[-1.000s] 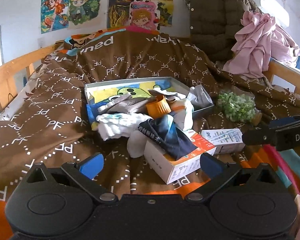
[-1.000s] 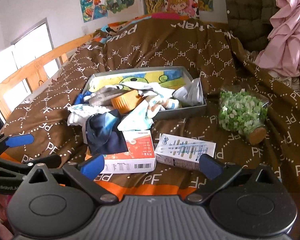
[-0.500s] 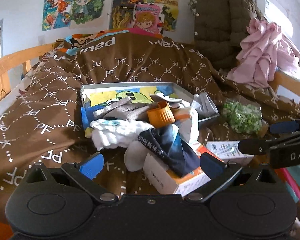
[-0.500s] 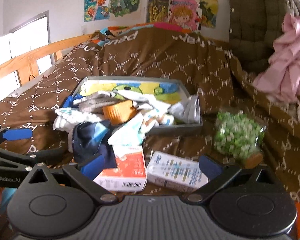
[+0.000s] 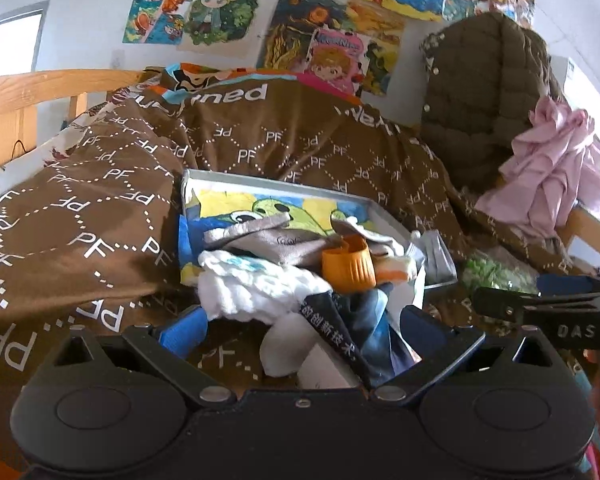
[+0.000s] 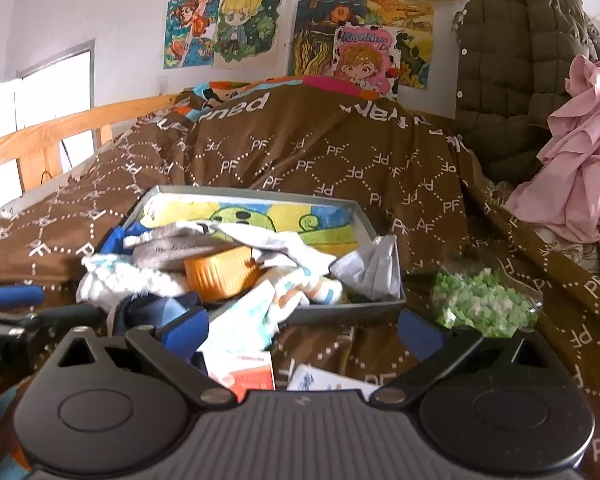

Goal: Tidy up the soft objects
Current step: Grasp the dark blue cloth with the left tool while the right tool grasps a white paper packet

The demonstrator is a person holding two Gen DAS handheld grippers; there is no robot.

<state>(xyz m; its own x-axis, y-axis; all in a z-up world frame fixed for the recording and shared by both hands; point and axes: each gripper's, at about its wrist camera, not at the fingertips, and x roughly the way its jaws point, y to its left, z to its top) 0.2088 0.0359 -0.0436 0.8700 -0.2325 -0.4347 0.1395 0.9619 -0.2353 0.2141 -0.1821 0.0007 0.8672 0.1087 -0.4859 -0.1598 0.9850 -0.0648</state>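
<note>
Both tongs are moving in closer & lower vs. a sec ago. The left tongs [image 5: 300, 326] are wide, holding nothing, right by the dark blue cloth [image 5: 364, 320] lying on the white box. The right tongs [image 6: 300, 326] are wide too, near the grey tray [image 6: 340, 312] w/ soft stuff. A grab is coming, I think.

Ahead of the left hand-held gripper [image 5: 302, 330] a tray [image 5: 396, 222] lies on the bed [image 5: 80, 240]. A heap of cloths [image 5: 260, 280] fills its near part and spills over a box [image 5: 328, 368]. Right of the tray lies a bag [image 6: 482, 306]; behind it hangs a jacket [image 6: 512, 60].
</note>
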